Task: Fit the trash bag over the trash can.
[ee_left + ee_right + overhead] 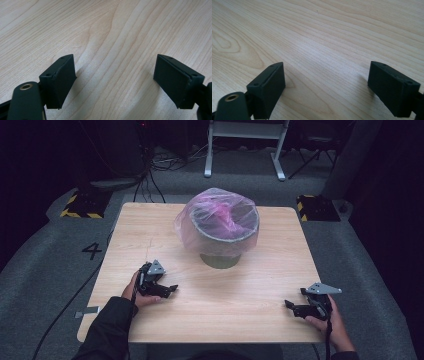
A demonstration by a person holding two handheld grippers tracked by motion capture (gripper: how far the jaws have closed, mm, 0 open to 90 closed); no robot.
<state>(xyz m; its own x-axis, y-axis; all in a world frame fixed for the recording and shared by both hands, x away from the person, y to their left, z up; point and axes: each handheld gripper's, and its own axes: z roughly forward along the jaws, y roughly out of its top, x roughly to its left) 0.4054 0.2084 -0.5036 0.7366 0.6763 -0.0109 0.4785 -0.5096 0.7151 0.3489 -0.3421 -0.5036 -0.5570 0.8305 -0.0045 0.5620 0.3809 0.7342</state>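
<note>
A grey round bin stands at the back middle of the wooden table, lined with a pink see-through plastic bag that drapes over its rim. My left gripper rests near the table's front left, held by a hand, its jaws wide apart with nothing between them. In the left gripper view the gripper is open over bare wood. My right gripper sits at the front right, also open and empty. The right gripper view shows the gripper above plain tabletop.
Grey carpet surrounds the table, with a "4" marked on the floor at the left. Yellow-black striped blocks lie at both back corners. A white frame's legs and cables stand behind the table.
</note>
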